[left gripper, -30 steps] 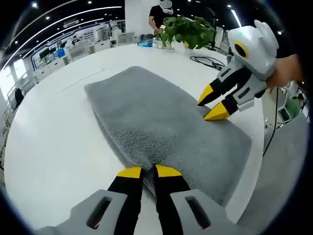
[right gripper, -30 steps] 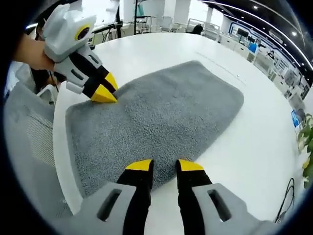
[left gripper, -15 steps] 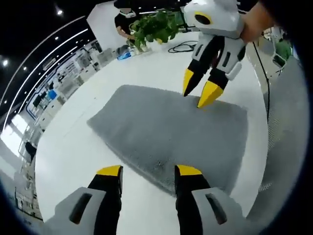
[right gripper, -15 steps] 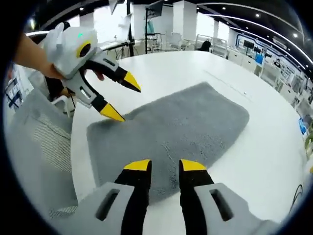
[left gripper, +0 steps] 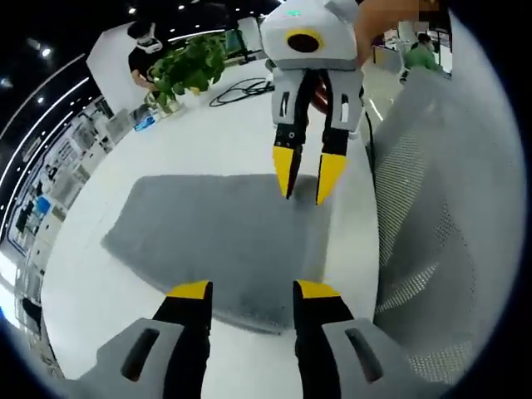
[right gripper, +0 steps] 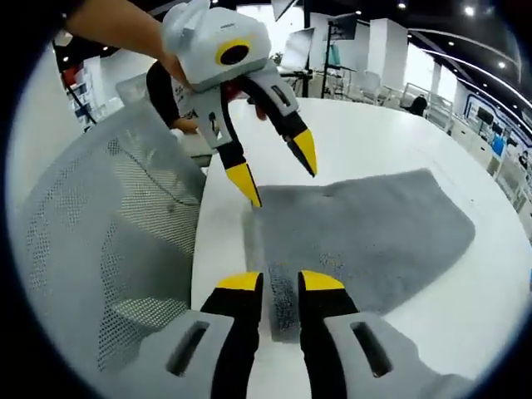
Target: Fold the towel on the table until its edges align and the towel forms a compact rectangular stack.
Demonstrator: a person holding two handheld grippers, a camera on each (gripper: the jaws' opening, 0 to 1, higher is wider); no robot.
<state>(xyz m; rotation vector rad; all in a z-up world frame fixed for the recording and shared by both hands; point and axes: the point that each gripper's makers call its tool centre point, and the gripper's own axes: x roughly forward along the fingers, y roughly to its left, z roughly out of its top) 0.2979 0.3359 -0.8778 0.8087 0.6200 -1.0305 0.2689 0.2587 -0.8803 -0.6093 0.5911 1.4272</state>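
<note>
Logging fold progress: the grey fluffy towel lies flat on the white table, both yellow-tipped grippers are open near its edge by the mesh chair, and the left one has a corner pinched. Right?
One thing is wrong: the left gripper pinches nothing. The left gripper view shows its jaws apart over the grey fluffy towel. The towel does lie flat on the white table, with the right gripper open too, beside the mesh chair.

No text, label, brand, number or sign is legible on anything in either view.
</note>
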